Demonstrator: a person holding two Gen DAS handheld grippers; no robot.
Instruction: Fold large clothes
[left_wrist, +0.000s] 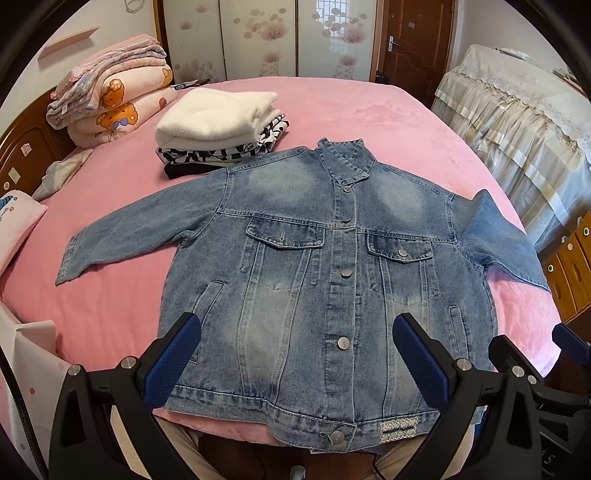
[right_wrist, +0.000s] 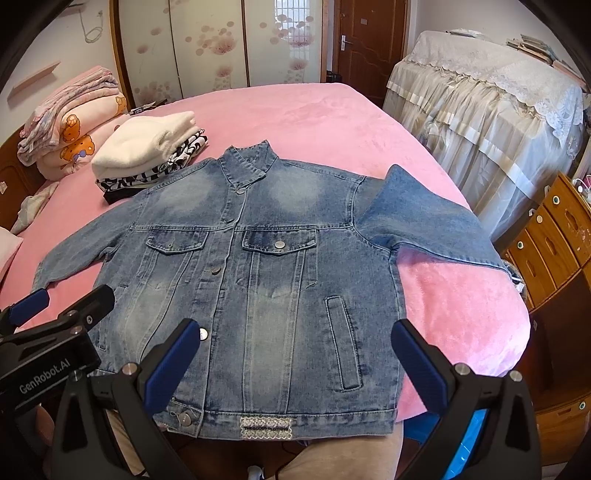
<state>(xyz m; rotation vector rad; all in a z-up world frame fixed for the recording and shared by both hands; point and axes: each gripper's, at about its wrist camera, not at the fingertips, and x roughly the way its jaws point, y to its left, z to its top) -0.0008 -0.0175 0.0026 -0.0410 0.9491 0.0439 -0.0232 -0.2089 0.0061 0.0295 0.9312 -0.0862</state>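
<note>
While the denim jacket is spread flat, front up, on the pink bed, its hem is overhung by the left claw and right claw; both are held apart, gripping nothing.

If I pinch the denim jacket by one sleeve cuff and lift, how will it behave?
The denim jacket probably drapes rather than holding shape, though its thick seams may crease stiffly. It looks fairly heavy, so the body could drag on the pink bedspread. It is buttoned, so the front likely stays shut.
</note>
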